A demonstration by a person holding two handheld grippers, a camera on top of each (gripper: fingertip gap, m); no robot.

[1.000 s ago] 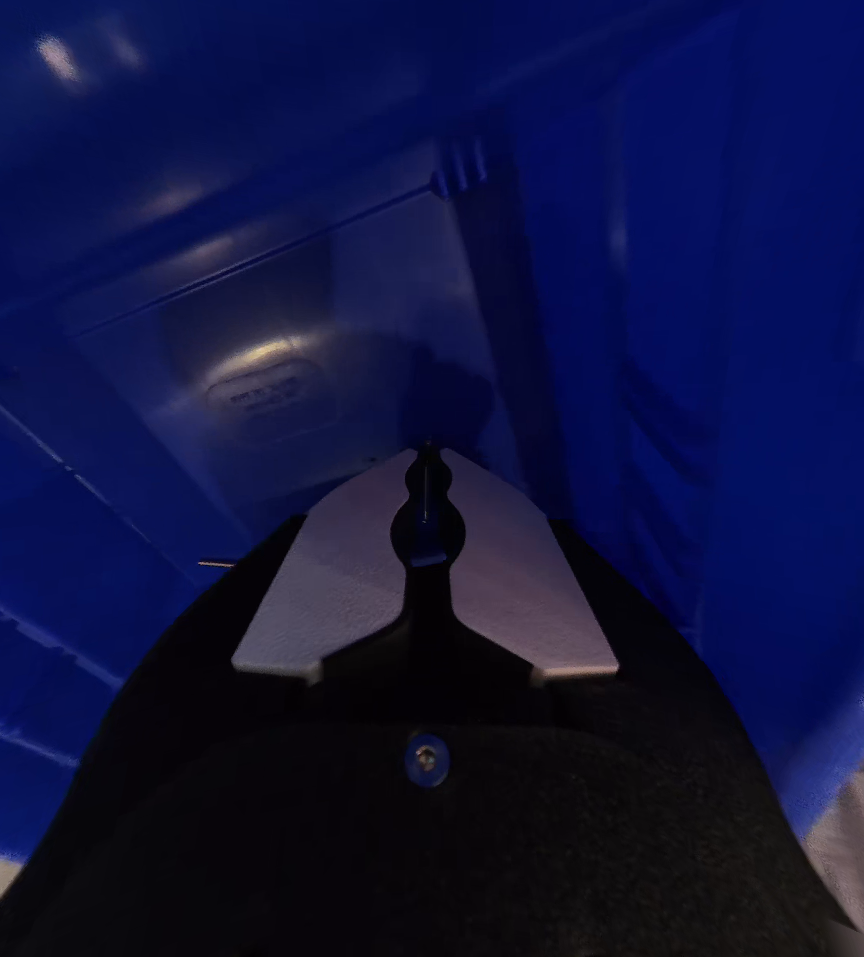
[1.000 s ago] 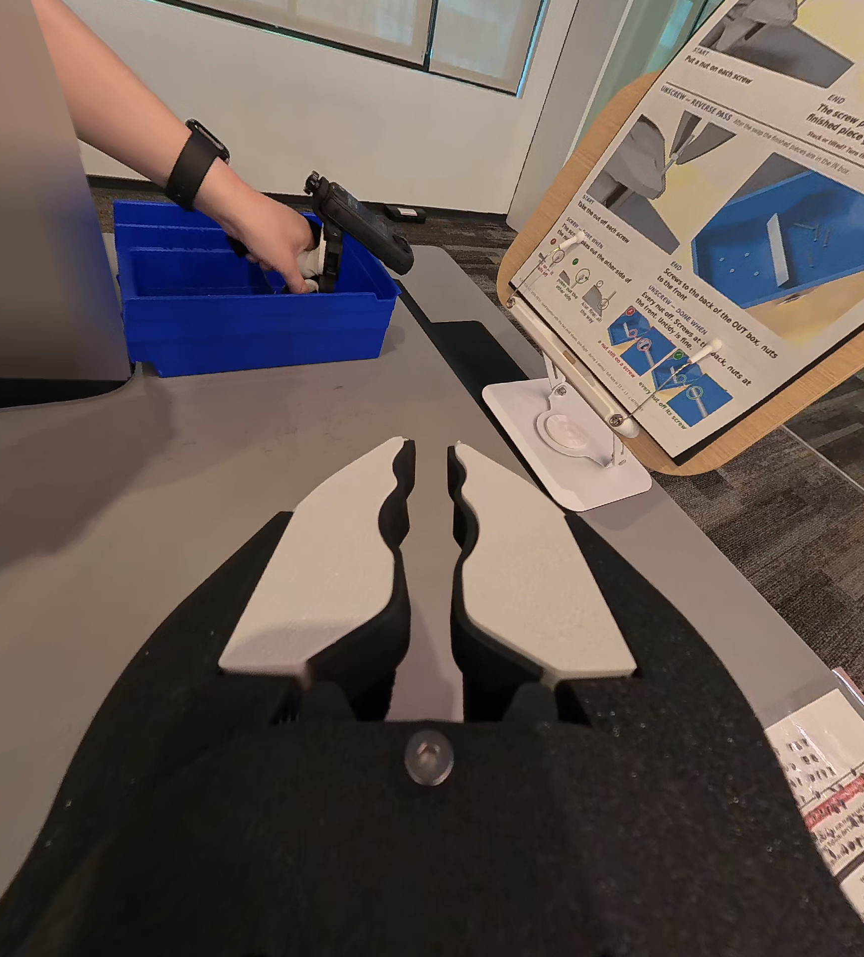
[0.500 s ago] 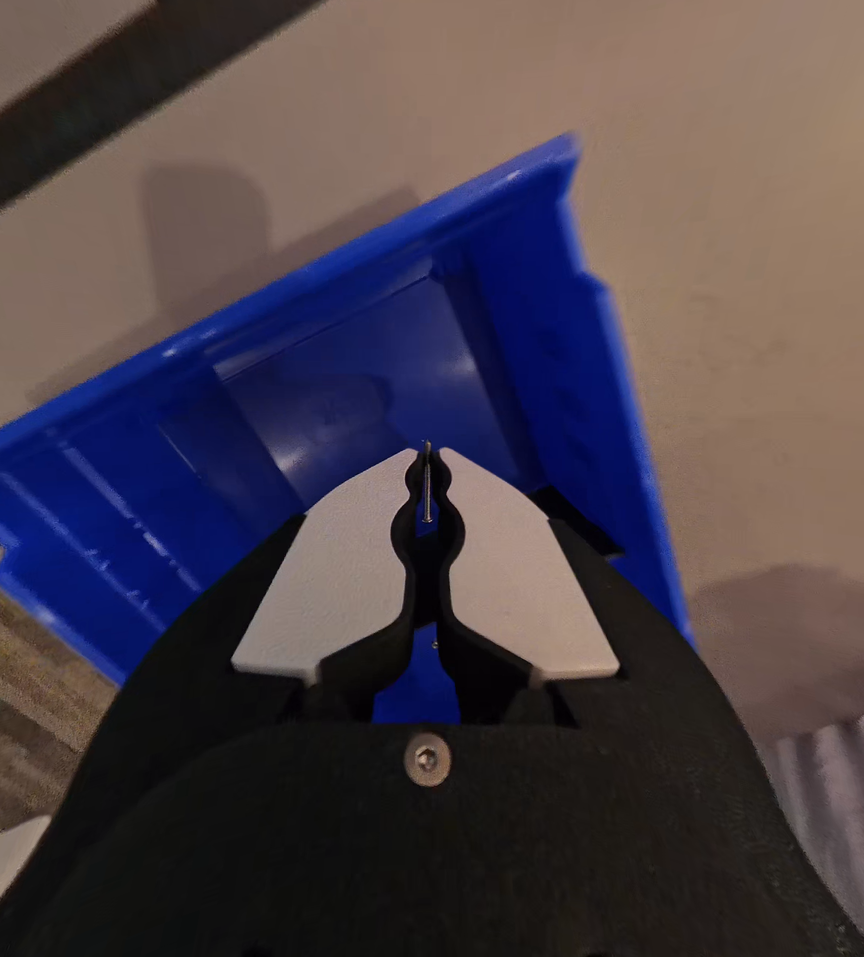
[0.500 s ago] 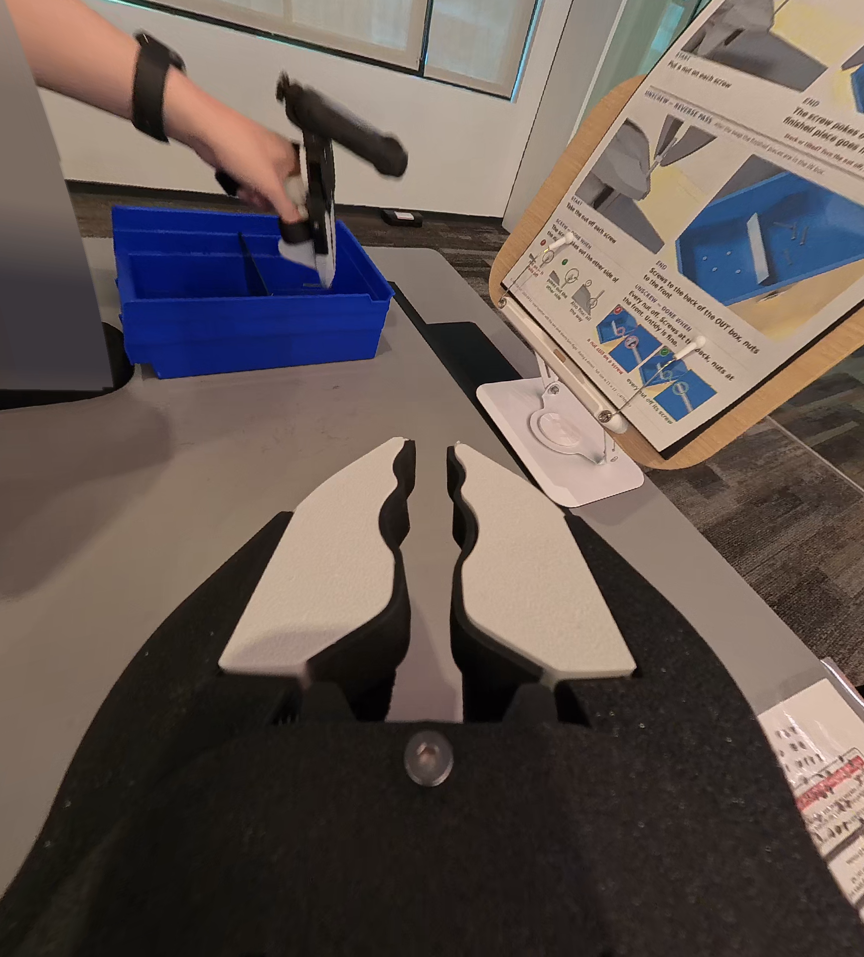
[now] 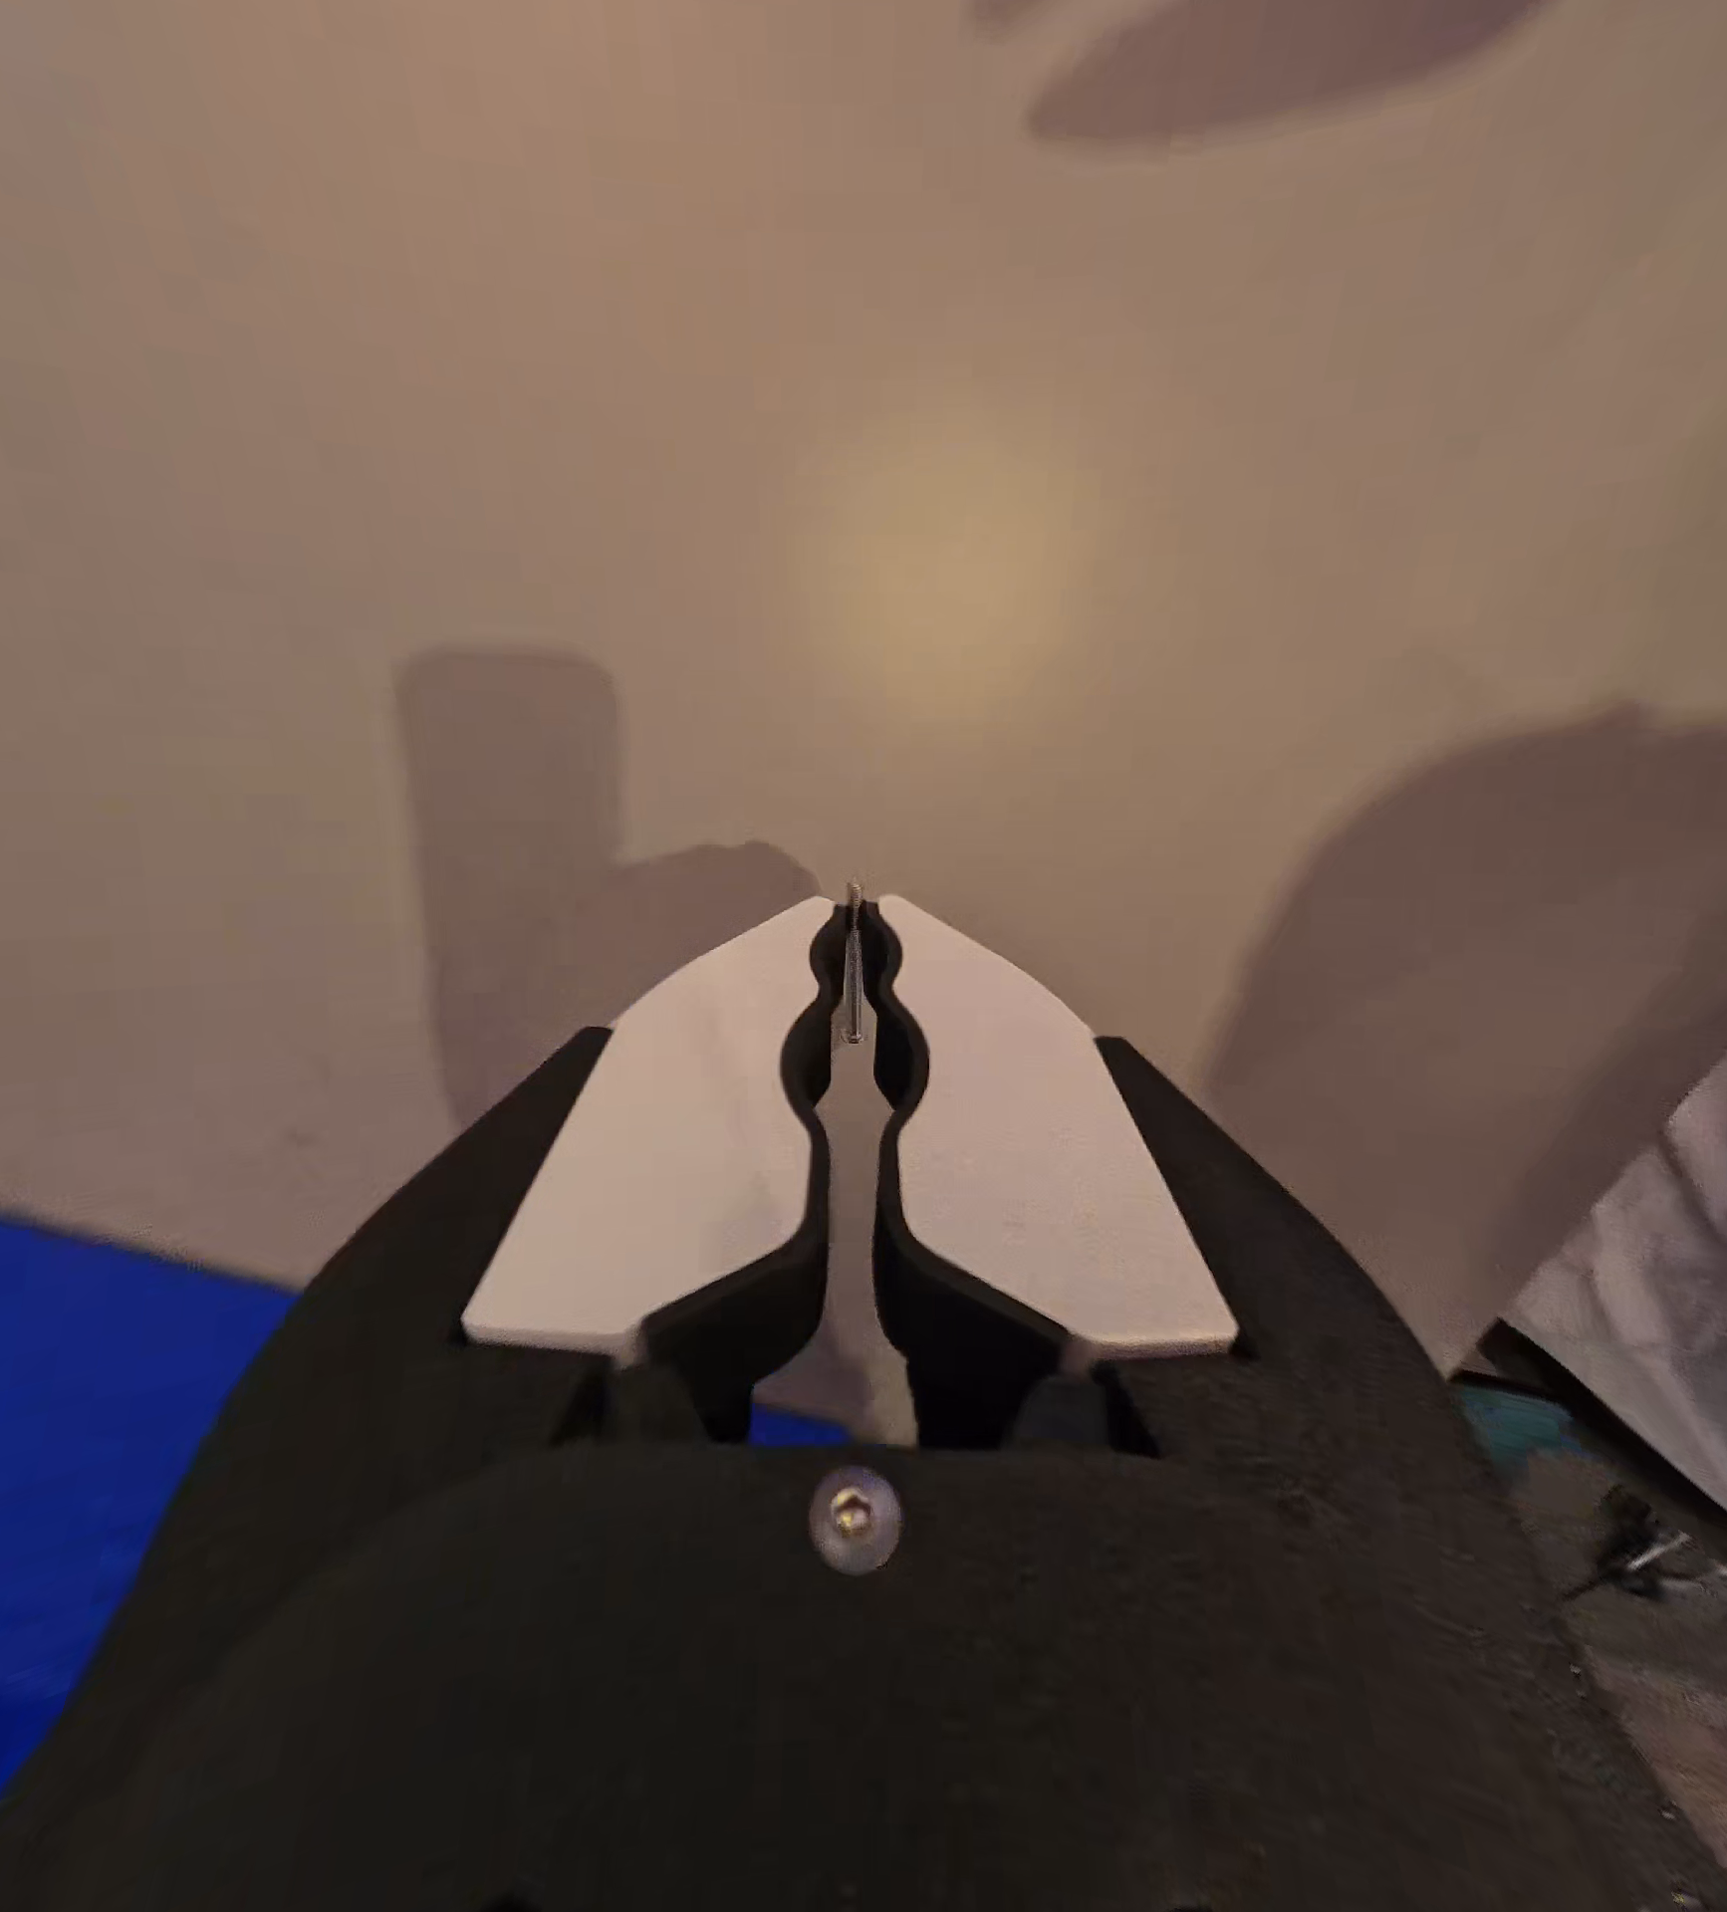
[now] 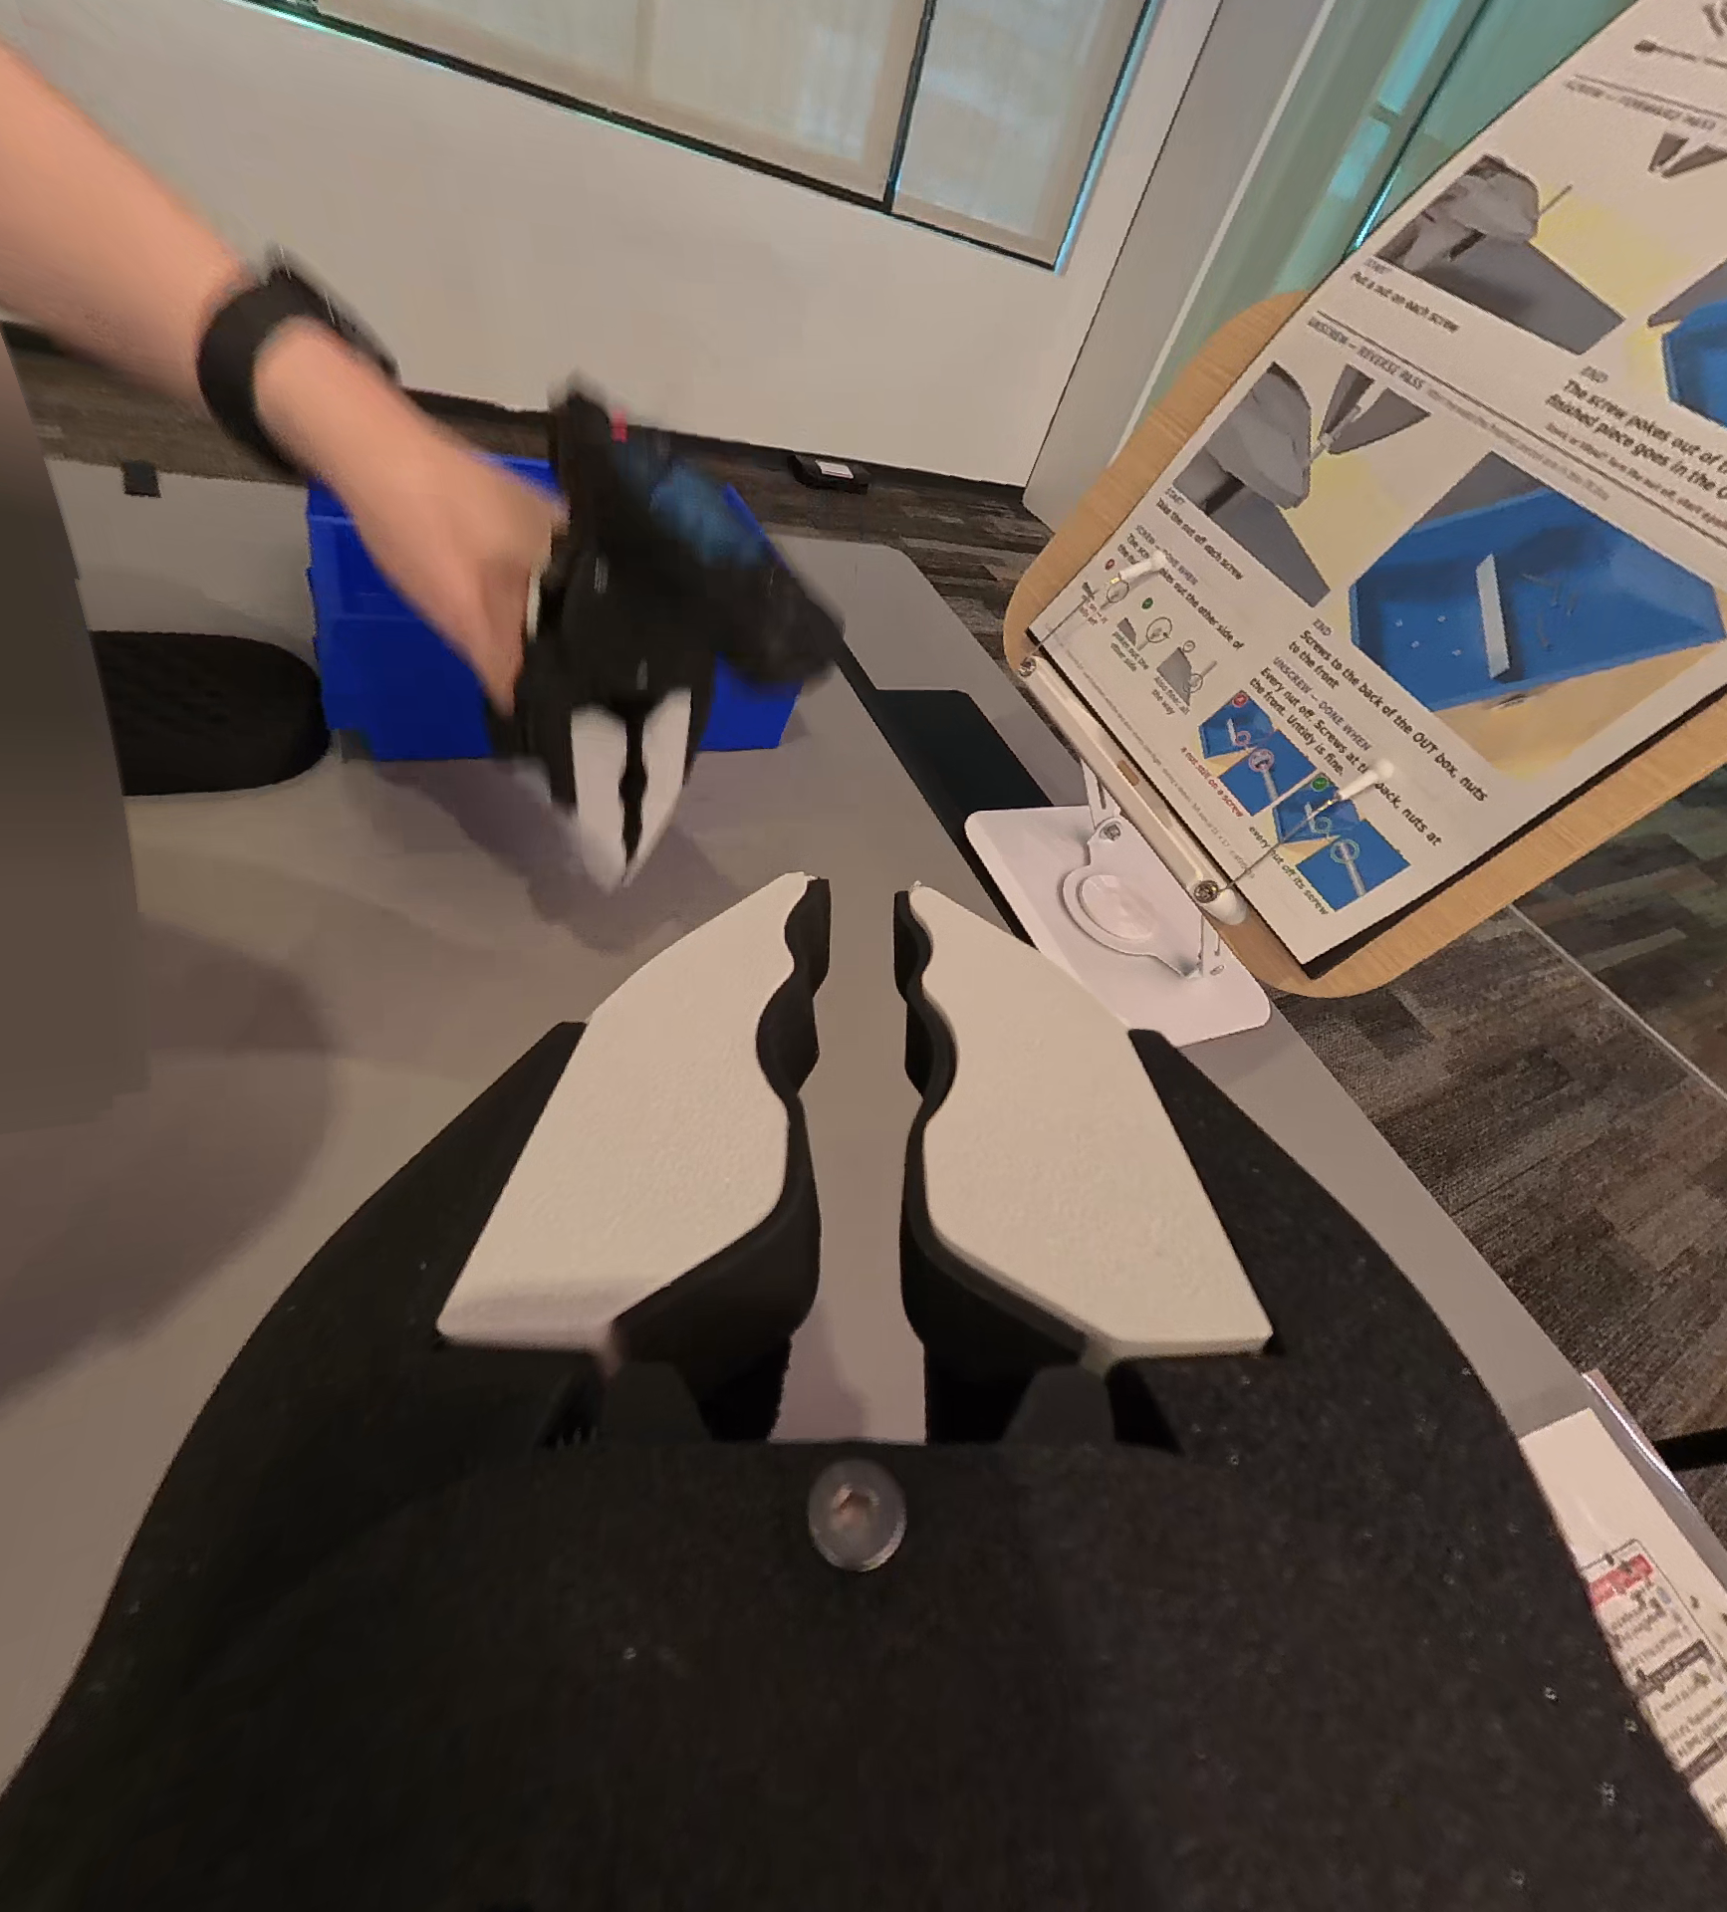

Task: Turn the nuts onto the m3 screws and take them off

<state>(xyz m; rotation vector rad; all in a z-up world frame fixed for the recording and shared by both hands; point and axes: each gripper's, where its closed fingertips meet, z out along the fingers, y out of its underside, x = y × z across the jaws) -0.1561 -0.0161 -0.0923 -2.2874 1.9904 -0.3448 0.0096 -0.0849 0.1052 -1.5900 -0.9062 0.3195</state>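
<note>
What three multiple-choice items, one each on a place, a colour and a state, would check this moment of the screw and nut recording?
1. Where is the thin silver metal screw?
A. on the table
B. pinched between the left tongs' white fingers
C. in the right tongs

2. What colour is the plastic bin behind the person's hand?
A. red
B. green
C. blue

3. How do the right tongs stand?
A. open and empty
B. shut on a nut
C. shut on a screw

Key: 1 B, the screw stands upright in the closed tips; 2 C, blue walls show; 3 A, grey table shows through the gap.
</note>
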